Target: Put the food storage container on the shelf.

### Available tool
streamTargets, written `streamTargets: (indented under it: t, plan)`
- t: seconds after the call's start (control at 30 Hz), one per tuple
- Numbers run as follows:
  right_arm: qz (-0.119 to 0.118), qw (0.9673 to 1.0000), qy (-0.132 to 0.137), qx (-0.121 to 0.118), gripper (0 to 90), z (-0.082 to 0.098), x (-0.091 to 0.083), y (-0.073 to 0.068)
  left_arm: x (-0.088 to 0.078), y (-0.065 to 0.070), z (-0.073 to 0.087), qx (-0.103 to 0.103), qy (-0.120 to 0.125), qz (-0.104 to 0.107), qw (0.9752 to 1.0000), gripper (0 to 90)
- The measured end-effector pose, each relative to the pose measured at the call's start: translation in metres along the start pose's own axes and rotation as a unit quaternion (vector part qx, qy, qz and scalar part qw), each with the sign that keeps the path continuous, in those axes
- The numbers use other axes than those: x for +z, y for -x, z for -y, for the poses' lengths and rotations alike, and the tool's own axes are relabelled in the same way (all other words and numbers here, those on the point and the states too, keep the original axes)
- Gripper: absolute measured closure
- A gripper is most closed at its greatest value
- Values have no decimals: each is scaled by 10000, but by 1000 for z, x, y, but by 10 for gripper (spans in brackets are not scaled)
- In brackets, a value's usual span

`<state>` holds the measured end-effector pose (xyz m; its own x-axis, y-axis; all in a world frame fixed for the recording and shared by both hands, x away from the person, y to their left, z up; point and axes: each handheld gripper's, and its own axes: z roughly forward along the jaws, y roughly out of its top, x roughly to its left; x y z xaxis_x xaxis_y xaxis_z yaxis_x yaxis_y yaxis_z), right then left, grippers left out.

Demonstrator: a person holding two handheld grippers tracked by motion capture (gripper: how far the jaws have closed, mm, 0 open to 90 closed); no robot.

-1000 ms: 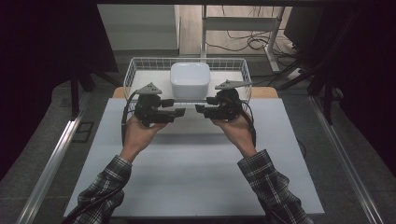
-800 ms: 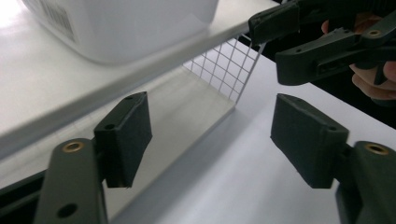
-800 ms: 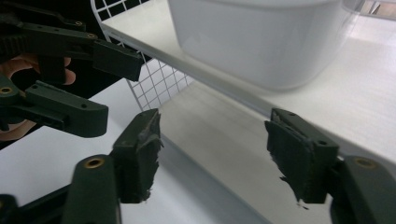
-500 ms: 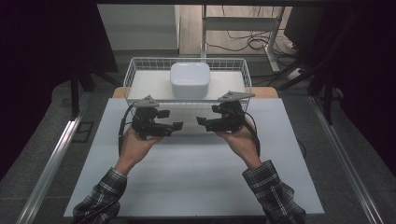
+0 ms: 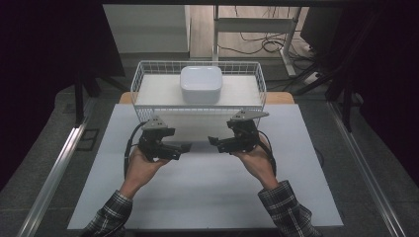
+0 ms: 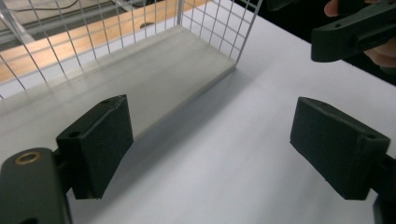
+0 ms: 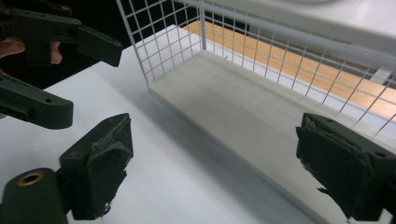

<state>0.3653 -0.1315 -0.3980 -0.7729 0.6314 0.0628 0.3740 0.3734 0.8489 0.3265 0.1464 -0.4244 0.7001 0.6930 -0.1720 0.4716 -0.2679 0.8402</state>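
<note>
As both grippers hang over the white mat, the scene reads as follows.

Left gripper (image 5: 187, 148): lower left of centre in the high view, jaws pointing toward frame centre; they stand wide apart, having just been opening, with bare mat between them in the left gripper view.

Right gripper (image 5: 213, 143): lower right of centre in the high view, facing the left one across a small gap; its jaws are likewise spread wide, having just been opening, with nothing between them.

White box (image 5: 200, 84): upper centre of the high view, resting inside the basket, well apart from both grippers.

Wire basket (image 5: 141, 81): white grid walls, upper centre of the high view, standing at the far edge of the mat; its near wall lies just beyond the grippers.

Mat (image 5: 207, 197): white sheet covering the table, centre to bottom of the high view.

Sleeves (image 5: 284, 212): plaid, entering from the bottom edge.
</note>
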Motion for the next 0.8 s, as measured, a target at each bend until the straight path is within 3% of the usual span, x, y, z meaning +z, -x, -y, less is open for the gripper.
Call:
streamTargets:
  t: [0.27, 0.37, 0.8]
  plan:
    - [-17, 10000, -56, -63, 52, 19, 3, -4, 8, 3, 23, -57, 42, 86, 9999, 103]
    - [-18, 9999, -122, -75, 43, 27, 5, -5, 10, 4, 31, -12, -55, 79, 10000, 88]
    - [-26, 9997, -199, -125, 24, 56, -6, -9, 0, 10, 56, 131, -111, 31, 9998, 44]
